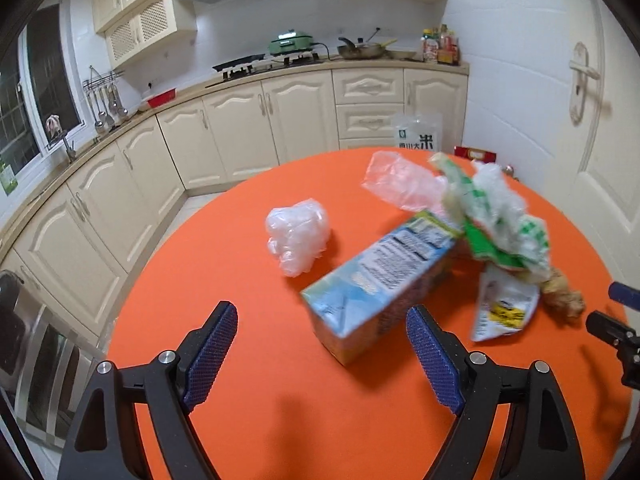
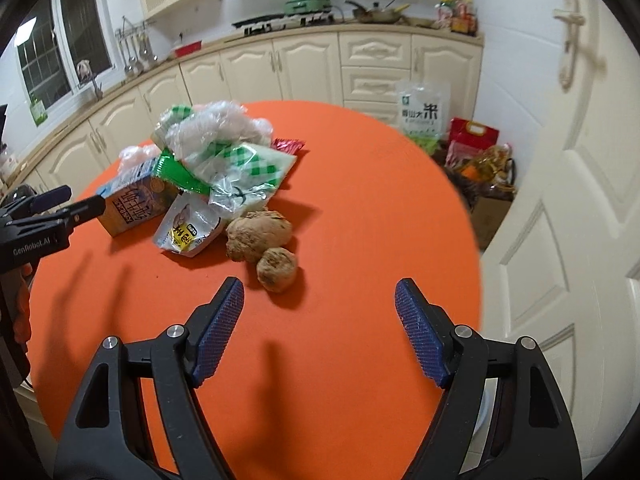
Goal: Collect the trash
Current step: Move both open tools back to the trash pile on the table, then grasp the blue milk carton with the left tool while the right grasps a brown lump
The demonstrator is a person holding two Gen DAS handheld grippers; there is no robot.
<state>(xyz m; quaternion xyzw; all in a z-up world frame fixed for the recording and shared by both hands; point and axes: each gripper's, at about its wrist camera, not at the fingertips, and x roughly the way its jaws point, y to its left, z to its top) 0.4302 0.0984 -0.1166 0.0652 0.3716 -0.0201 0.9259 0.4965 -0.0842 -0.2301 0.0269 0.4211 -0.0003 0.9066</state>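
A pile of trash lies on the round orange table. A blue drink carton lies on its side just ahead of my open left gripper. A crumpled clear plastic bag lies left of it. Green-and-white wrappers and a white pouch lie behind and right. In the right wrist view my open right gripper hovers just short of two brown lumps. The carton, pouch and wrappers lie beyond. The left gripper reaches to the carton.
Cream kitchen cabinets curve behind the table. A white door stands at the right. A rice bag and red packages sit on the floor past the table's far edge.
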